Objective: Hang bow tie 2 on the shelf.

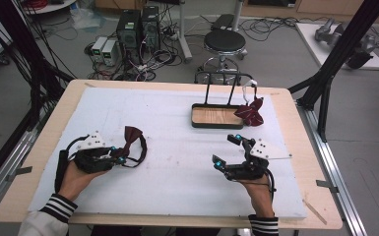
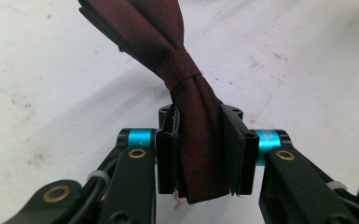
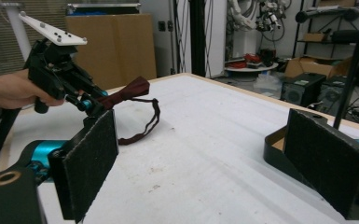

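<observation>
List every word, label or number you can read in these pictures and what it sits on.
None can be read.
Computer towers: no legible lettering.
Cardboard boxes: any print too blurred.
Bow tie in the left tongs: plain maroon fabric, no label showing.

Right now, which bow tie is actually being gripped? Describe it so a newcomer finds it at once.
Start at the white mat on the wooden table and go to its left side, where the left gripper is shut on one wing of a dark maroon bow tie. Unlike the patterned red bow tie beside the tray, its strap loop trails free.
</observation>
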Action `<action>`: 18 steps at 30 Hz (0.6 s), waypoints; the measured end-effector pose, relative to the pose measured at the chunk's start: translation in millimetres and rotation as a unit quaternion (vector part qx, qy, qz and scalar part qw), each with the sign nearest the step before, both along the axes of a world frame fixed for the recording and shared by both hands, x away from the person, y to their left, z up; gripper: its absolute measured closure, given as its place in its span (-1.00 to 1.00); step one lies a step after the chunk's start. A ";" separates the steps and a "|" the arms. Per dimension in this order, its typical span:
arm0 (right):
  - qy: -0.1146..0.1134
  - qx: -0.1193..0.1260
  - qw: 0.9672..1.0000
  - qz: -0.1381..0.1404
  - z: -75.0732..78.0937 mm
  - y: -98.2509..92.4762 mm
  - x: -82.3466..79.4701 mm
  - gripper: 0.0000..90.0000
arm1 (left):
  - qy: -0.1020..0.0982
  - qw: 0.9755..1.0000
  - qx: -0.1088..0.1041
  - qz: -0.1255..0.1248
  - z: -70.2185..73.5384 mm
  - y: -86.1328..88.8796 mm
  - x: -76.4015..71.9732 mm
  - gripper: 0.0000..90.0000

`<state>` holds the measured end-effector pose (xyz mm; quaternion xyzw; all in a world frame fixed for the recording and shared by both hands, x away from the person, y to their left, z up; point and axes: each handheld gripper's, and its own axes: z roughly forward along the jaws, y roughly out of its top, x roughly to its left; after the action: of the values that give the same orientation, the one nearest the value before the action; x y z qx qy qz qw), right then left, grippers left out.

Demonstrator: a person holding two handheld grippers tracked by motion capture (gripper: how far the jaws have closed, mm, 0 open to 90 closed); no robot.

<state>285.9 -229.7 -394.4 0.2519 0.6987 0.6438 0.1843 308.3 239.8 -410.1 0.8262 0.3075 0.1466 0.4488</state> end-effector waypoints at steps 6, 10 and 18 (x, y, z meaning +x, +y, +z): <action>0.013 0.020 0.999 0.023 6.0 -1.5 2.8 -0.79 | -0.016 1.000 0.001 -0.023 3.3 -3.3 0.2 0.53; 0.008 0.023 0.999 0.045 12.6 -3.1 6.2 -0.79 | -0.028 0.999 -0.004 -0.034 8.3 -8.0 1.3 0.53; -0.001 -0.019 0.997 0.070 34.8 5.6 13.7 -0.79 | -0.039 0.996 -0.032 -0.073 18.0 -20.6 3.3 0.53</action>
<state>299.6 -224.2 -359.6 0.1983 0.7263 0.6421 0.1446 311.6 219.2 -392.0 0.8254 0.2335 0.1358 0.4957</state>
